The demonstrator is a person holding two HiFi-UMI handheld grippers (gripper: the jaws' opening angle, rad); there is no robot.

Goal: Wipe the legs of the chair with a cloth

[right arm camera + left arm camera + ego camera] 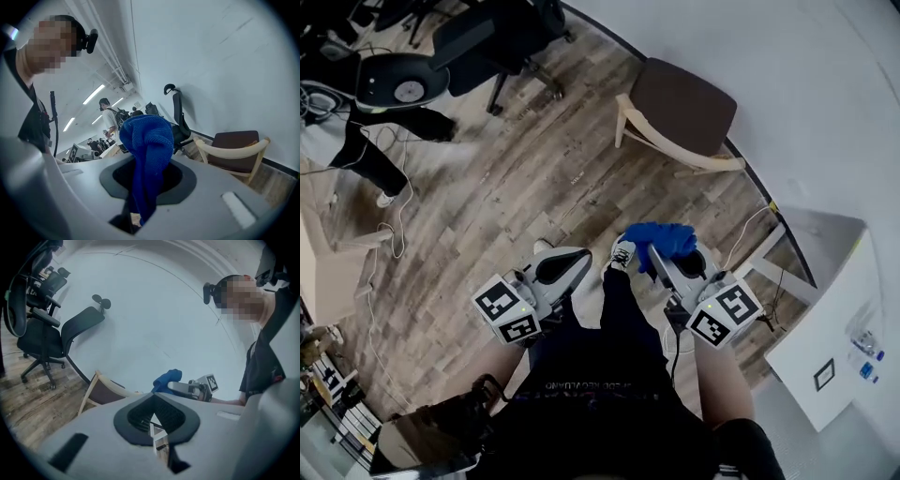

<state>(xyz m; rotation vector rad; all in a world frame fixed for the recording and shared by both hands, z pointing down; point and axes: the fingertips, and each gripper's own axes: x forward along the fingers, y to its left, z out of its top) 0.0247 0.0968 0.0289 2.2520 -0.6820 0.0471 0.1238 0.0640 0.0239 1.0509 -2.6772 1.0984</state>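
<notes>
Right gripper view: right claw [134, 216] pinches the cloth [147, 140], seemingly soft and light, by its lower end. Left claw [161, 448] is pressed together, empty

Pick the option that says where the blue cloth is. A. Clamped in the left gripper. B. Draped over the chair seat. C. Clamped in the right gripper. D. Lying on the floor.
C: the blue cloth rises from between the jaws of the right gripper, which are closed on it.
</notes>
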